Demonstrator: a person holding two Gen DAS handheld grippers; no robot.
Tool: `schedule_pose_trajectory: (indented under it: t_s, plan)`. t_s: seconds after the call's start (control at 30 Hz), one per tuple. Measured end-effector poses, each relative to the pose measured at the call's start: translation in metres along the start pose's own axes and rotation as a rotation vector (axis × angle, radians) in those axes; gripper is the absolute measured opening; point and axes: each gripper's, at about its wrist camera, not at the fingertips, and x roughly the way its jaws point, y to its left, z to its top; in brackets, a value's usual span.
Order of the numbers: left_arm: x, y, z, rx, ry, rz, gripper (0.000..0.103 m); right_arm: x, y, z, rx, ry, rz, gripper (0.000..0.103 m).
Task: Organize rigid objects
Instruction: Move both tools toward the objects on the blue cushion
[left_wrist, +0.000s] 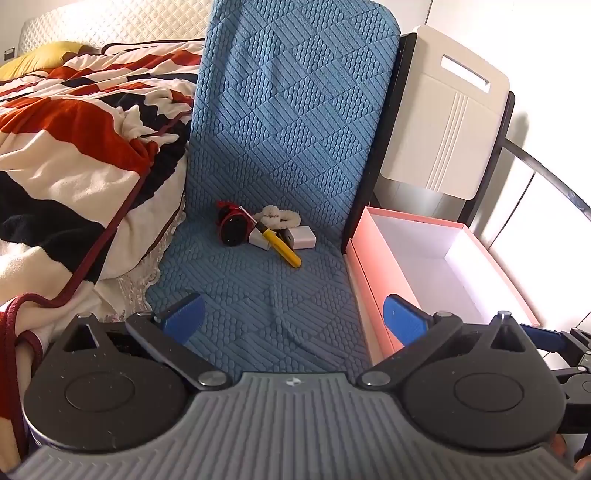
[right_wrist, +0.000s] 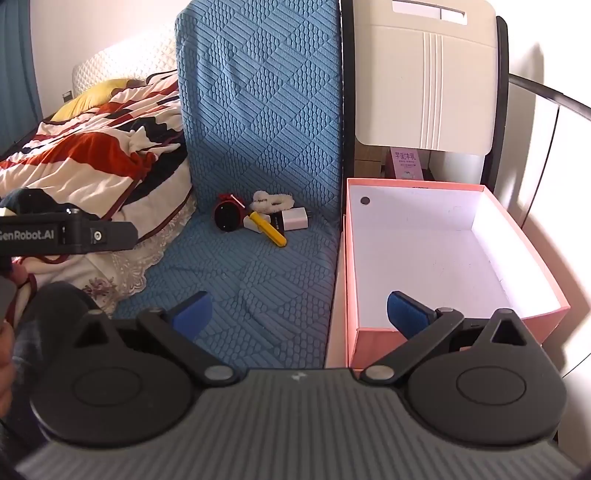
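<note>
A small pile lies at the back of the blue seat cover (left_wrist: 258, 288): a red and black round object (left_wrist: 232, 223), a yellow utility knife (left_wrist: 282, 246), a white charger block (left_wrist: 302, 238) and a fluffy white band (left_wrist: 279, 218). The same pile shows in the right wrist view, with the red object (right_wrist: 226, 217), the knife (right_wrist: 269, 229) and the charger (right_wrist: 294, 218). An open pink box (right_wrist: 532, 317) with a white, empty inside stands to the right of the seat; it also shows in the left wrist view (left_wrist: 373, 266). My left gripper (left_wrist: 293, 319) and right gripper (right_wrist: 299, 314) are open, empty and well short of the pile.
A striped red, black and cream blanket (left_wrist: 74, 147) lies on the bed to the left. A white folding chair back (right_wrist: 424, 74) stands behind the box. The left gripper's body (right_wrist: 66, 236) reaches into the right wrist view at left.
</note>
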Motion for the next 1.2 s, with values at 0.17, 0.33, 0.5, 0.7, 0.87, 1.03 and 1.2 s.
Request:
schedule_pose_trajectory:
  t_s: [0.17, 0.33, 0.5, 0.7, 0.87, 1.03, 1.2]
  plan:
    - [0.003, 0.002, 0.002, -0.005, 0.004, 0.006, 0.103, 0.002, 0.002, 0.000, -0.001, 0.005, 0.001, 0.103]
    - [0.004, 0.004, 0.002, -0.006, 0.006, 0.011, 0.103, 0.004, 0.004, -0.001, -0.005, 0.010, 0.004, 0.103]
    - [0.006, 0.005, 0.001, -0.008, 0.008, 0.010, 0.103, 0.006, 0.003, -0.001, 0.000, 0.015, 0.007, 0.103]
    - [0.008, 0.007, 0.001, -0.007, 0.007, 0.003, 0.103, 0.006, 0.003, -0.002, 0.006, 0.012, 0.014, 0.103]
    - [0.006, 0.005, 0.001, 0.004, -0.004, -0.005, 0.103, 0.006, 0.006, -0.003, -0.001, 0.013, 0.022, 0.103]
    - [0.005, 0.002, 0.001, 0.006, -0.014, 0.002, 0.103, 0.008, 0.011, -0.003, -0.027, 0.026, 0.025, 0.103]
    - [0.007, 0.006, -0.001, 0.007, -0.013, 0.011, 0.103, 0.014, 0.014, -0.001, -0.037, 0.031, 0.028, 0.103]
